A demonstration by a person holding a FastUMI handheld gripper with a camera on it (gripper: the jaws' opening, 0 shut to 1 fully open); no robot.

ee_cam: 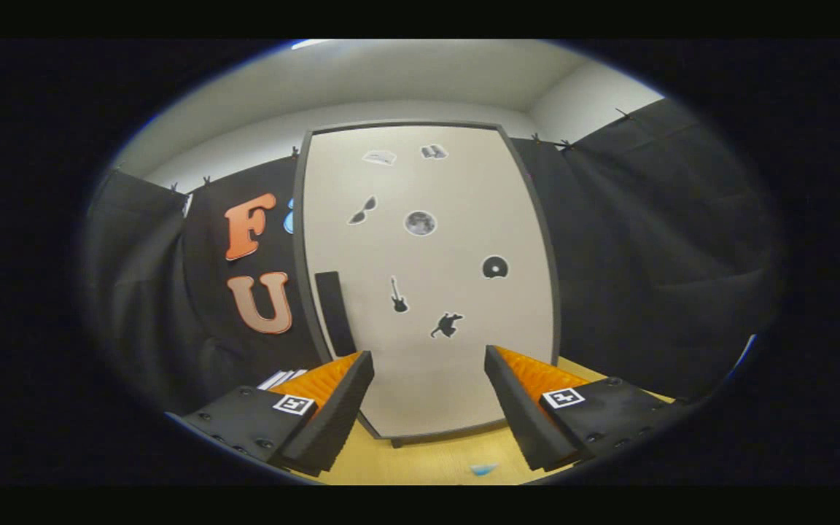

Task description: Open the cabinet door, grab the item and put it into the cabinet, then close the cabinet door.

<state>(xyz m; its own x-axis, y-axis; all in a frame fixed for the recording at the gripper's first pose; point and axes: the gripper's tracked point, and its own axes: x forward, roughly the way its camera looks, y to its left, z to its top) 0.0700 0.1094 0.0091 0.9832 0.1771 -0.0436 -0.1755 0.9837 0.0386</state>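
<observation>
While you hold the gripper [427,364] level at the lower middle of the gripper view, its 2 fingers [332,408] stand spread wide with nothing between them, so it is open and grips nothing. Straight ahead of the fingers, filling the centre of the frame, stands the tall cream-white cabinet with a dark grey frame [427,292], and its flat door is closed. The narrow black vertical handle [335,312] sits on the door's lower left side, just above and beyond your left finger. You can see 7 small dark stickers [420,222] scattered over the door, among them a round moon-like disc, a guitar shape and a pair of sunglasses. The cabinet rests on the pale yellow wooden tabletop [434,459], which shows at the bottom between the fingers and to the lower right. A small blue scrap [484,469] lies on that tabletop near the bottom of the frame, too small to identify. At the lower left, behind your left finger, a stack of white flat sheets or boxes [281,378] peeks out; I cannot tell whether that is the item to put away.
</observation>
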